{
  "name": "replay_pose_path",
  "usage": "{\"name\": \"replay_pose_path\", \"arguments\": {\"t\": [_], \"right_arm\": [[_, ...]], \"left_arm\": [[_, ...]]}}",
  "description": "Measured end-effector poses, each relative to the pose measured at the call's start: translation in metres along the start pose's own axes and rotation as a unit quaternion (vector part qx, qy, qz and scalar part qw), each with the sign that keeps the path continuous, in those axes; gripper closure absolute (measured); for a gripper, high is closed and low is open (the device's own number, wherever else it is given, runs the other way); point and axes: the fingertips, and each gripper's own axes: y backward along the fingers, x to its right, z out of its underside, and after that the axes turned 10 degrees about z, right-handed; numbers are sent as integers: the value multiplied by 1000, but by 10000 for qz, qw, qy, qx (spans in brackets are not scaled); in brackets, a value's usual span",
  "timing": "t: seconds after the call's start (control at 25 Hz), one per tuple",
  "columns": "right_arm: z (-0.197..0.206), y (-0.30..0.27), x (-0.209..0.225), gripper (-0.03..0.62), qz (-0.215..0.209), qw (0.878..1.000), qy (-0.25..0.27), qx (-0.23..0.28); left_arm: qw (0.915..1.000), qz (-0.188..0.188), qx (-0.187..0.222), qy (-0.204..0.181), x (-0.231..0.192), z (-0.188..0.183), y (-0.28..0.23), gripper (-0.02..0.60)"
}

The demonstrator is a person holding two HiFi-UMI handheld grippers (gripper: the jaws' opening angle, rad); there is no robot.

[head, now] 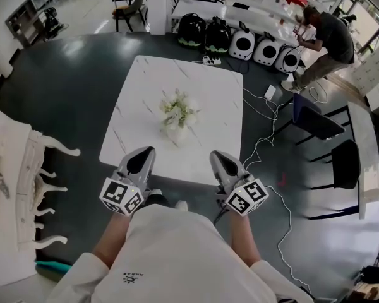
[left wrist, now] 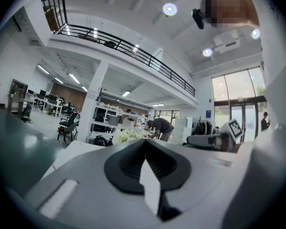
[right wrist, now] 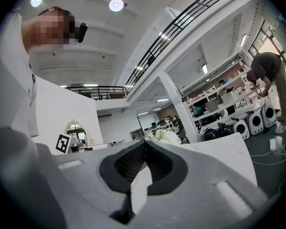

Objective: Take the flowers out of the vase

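A bunch of white and pale green flowers stands in a small white vase at the middle of a white marble table. Both grippers hover at the table's near edge, pointing level toward the vase and well short of it. My left gripper is shut with nothing in it; its jaws meet at the tip, and the flowers show just beyond. My right gripper is also shut and empty, with the flowers ahead of it.
A white ornate piece of furniture stands close at the left. Dark chairs and white cables lie on the floor to the table's right. A person bends over at the far right, near several white round units.
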Motion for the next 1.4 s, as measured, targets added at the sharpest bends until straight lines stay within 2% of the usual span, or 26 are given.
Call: {"name": "replay_pose_path", "arguments": {"t": [0.64, 0.8, 1.04, 1.12, 1.2, 1.4], "right_arm": [[-9, -38, -11, 592, 466, 9987, -55, 198], [-11, -43, -6, 594, 638, 9976, -54, 254], [-11, -47, 1, 592, 866, 9959, -26, 273], [-10, -49, 3, 592, 917, 9954, -9, 286], [-9, -50, 3, 592, 957, 9950, 9, 295], [-11, -50, 8, 592, 1082, 9936, 33, 319]], "left_arm": [[9986, 518, -117, -57, -52, -14, -20, 592], [9975, 685, -174, -85, -62, -11, -34, 592], [9951, 871, -465, -108, -70, 9, -54, 591], [9937, 985, -529, -82, -71, 17, -60, 553], [9922, 1098, -594, -52, -70, 24, -66, 542], [9887, 1255, -814, -31, -69, 40, -82, 387]]}}
